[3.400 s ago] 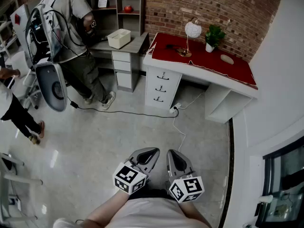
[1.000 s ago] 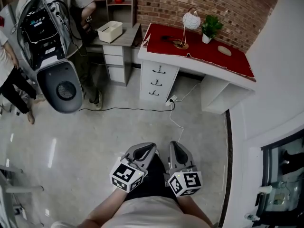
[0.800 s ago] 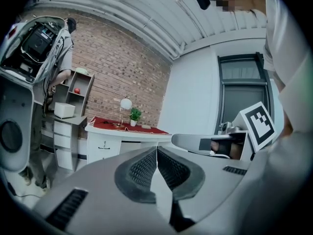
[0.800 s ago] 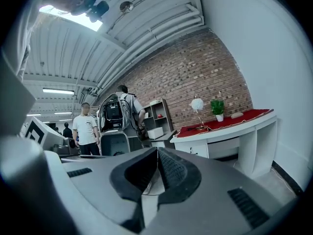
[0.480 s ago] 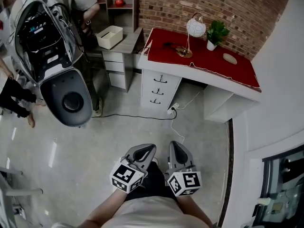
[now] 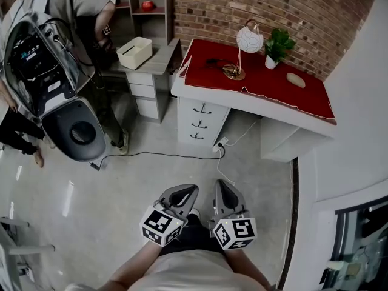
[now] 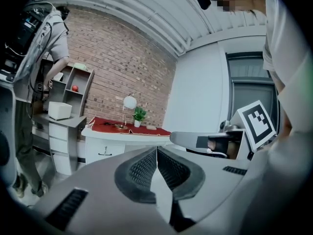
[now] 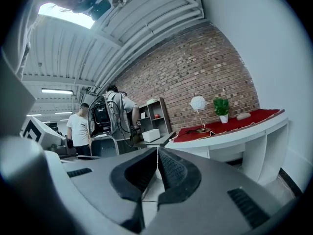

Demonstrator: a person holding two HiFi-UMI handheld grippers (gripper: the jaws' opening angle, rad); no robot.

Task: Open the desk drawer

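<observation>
A white desk (image 6: 242, 99) with a red top stands against the brick wall. Its drawer unit (image 6: 200, 123) has three drawers with dark handles, all closed. My left gripper (image 6: 185, 193) and right gripper (image 6: 223, 190) are held side by side low in the head view, far from the desk across bare floor. Both are shut with nothing in them. In the left gripper view the left gripper (image 7: 156, 151) has its pads pressed together, and the desk (image 7: 122, 133) is far ahead. The right gripper (image 8: 157, 151) is likewise shut, with the desk (image 8: 230, 129) to its right.
A globe lamp (image 6: 248, 39) and a potted plant (image 6: 279, 44) stand on the desk. A grey side desk (image 6: 159, 60) with a white box adjoins on the left. A person (image 6: 73, 5) with bulky equipment (image 6: 73, 129) stands at left. A cable (image 6: 157, 155) crosses the floor.
The desk and its drawers have slid lower in the head view as both grippers travel toward them. The person with the equipment has shifted. Both jaws stay shut.
</observation>
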